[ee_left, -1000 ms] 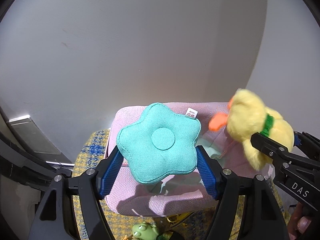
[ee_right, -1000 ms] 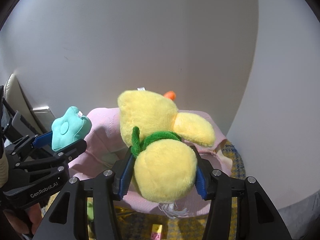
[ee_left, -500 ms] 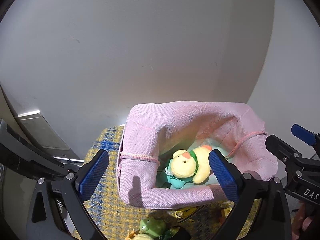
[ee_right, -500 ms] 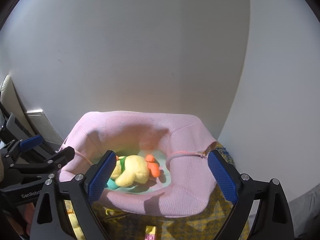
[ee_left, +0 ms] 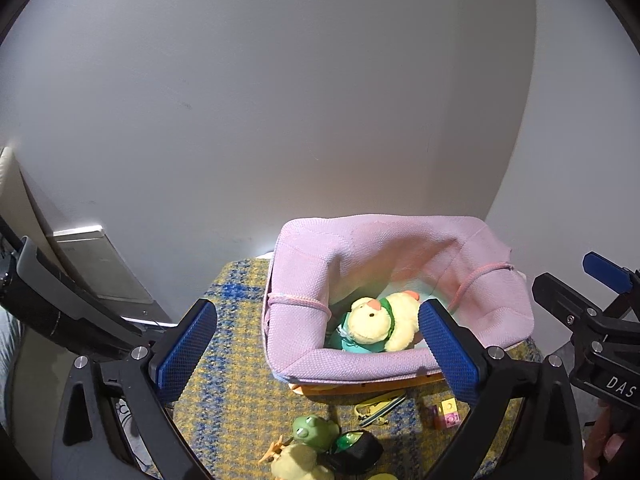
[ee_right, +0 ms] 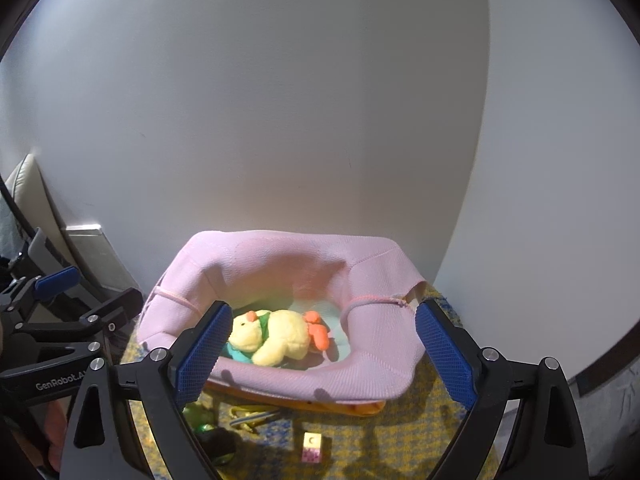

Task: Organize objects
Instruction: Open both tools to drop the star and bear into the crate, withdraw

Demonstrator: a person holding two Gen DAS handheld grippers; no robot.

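Both grippers now spread empty, yellow duck dropped in pink basket

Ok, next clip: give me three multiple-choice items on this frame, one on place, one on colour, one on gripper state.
1. Where is the yellow duck plush?
A. inside the pink fabric basket
B. on the rug
C. in the left gripper

2. What colour is the basket?
A. blue
B. pink
C. white

3. How do the two grippers stand?
A. both shut
B. one shut on the duck
C. both open and holding nothing

Key: 1 A, the duck lies within the basket walls; 2 B, its knit fabric is pink; 3 C, left gripper and right gripper show spread pads with nothing between.
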